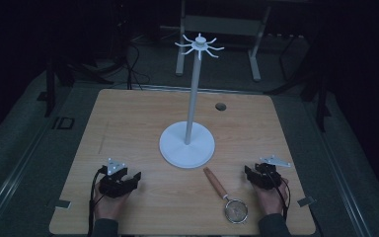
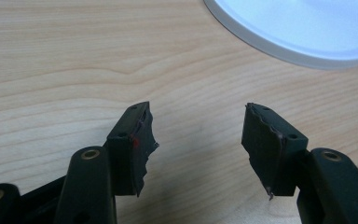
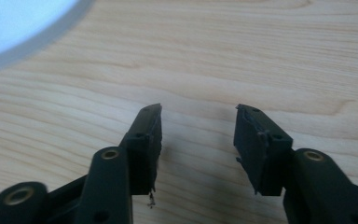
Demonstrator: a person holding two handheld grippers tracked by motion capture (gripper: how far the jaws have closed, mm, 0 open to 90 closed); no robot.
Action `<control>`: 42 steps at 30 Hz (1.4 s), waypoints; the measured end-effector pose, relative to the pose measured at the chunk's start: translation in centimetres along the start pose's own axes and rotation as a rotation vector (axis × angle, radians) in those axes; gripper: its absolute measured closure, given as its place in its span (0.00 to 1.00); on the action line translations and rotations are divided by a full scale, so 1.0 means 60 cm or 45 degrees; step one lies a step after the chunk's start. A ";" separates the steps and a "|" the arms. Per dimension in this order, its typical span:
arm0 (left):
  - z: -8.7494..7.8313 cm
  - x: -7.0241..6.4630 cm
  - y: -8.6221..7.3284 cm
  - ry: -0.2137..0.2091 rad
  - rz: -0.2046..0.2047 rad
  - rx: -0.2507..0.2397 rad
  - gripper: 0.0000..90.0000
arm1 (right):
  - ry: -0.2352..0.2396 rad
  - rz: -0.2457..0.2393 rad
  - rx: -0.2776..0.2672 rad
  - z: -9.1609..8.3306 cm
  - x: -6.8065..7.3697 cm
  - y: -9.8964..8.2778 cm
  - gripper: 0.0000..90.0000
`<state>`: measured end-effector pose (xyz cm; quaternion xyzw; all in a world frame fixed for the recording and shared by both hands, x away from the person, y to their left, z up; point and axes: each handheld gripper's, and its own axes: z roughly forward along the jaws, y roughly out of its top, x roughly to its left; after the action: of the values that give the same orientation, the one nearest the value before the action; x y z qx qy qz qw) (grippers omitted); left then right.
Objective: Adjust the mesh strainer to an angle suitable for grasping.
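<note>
At the bottom of the high view, two sleeved forearms come in from the lower edge, each hand wrapped around a black set of tongs resting low over the wooden table [image 1: 128,113]. The left tongs [image 1: 137,176] sit at the lower left of the frame, a grey three-cornered plate on top and a cable trailing back toward the wrist; in the left gripper view their jaws stand apart with nothing but bare wood grain between them, so they are released. The right tongs [image 1: 247,171] sit at the lower right of the frame, also topped by a grey plate; in the right gripper view their jaws are likewise parted over bare wood and grasp nothing. Just beside the right tongs, toward the middle of the frame, lies a small strainer [image 1: 225,195]: its round mesh bowl is near the lower edge of the table and its wooden handle runs up and to the left, pointing toward the stand. The strainer lies flat on the table, near the right tongs and apart from them, and well apart from the left tongs. Farther up, at the centre of the table, stands a white rack [image 1: 191,98] with a round flat base, a slim upright pole and a ring of short hooks at the top; the rim of its base shows at the upper right of the left gripper view [image 2: 303,32] and the upper left of the right gripper view [image 3: 14,28]. Beyond it, near the far edge, is a small dark hole [image 1: 220,106] in the table. Past the table the floor is dim, with cables and the legs of a pale frame.
</note>
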<state>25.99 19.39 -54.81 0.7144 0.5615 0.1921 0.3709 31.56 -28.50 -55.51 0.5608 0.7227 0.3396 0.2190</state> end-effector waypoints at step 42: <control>0.004 0.009 -0.001 -0.002 -0.021 0.044 0.48 | 0.271 -0.493 0.373 -0.049 0.127 0.050 0.56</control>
<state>26.26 19.86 -55.08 0.7162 0.5702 0.1786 0.3605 29.42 -21.48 -50.81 0.3989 0.8770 0.2401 0.1190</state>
